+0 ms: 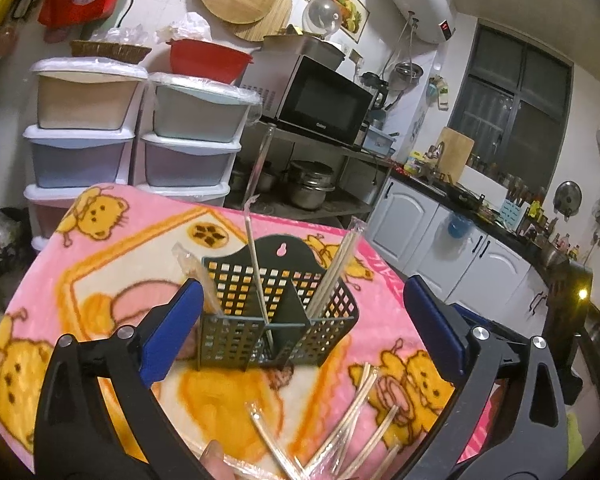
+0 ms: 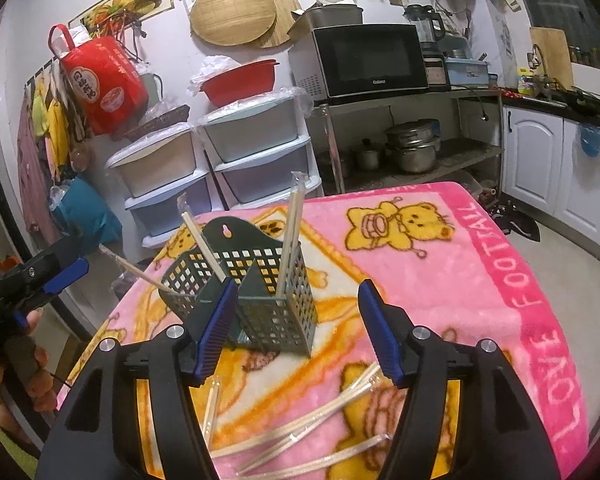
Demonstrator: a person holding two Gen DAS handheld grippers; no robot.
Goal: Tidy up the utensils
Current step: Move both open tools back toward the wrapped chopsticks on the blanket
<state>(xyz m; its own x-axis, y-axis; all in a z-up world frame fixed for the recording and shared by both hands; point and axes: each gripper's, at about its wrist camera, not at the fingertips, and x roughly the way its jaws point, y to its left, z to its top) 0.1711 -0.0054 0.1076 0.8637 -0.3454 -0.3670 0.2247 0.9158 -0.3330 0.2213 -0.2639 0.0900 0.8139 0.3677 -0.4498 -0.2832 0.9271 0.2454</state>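
A dark green perforated utensil caddy (image 1: 276,312) with compartments stands on the pink cartoon blanket (image 1: 120,248); it also shows in the right wrist view (image 2: 256,292). Three wrapped chopstick pairs stand in it (image 1: 256,264) (image 2: 290,236). Several more wrapped chopsticks lie loose on the blanket in front of it (image 1: 340,432) (image 2: 300,432). My left gripper (image 1: 300,320) is open and empty, its jaws either side of the caddy. My right gripper (image 2: 296,328) is open and empty, just in front of the caddy. The left gripper also appears at the left edge of the right wrist view (image 2: 60,272).
Stacked plastic drawers (image 2: 220,168) stand behind the table. A metal shelf holds a microwave (image 2: 372,60) and pots (image 2: 412,148). White kitchen cabinets (image 2: 560,168) run along the right. The blanket's edges drop off on the far side and on the left.
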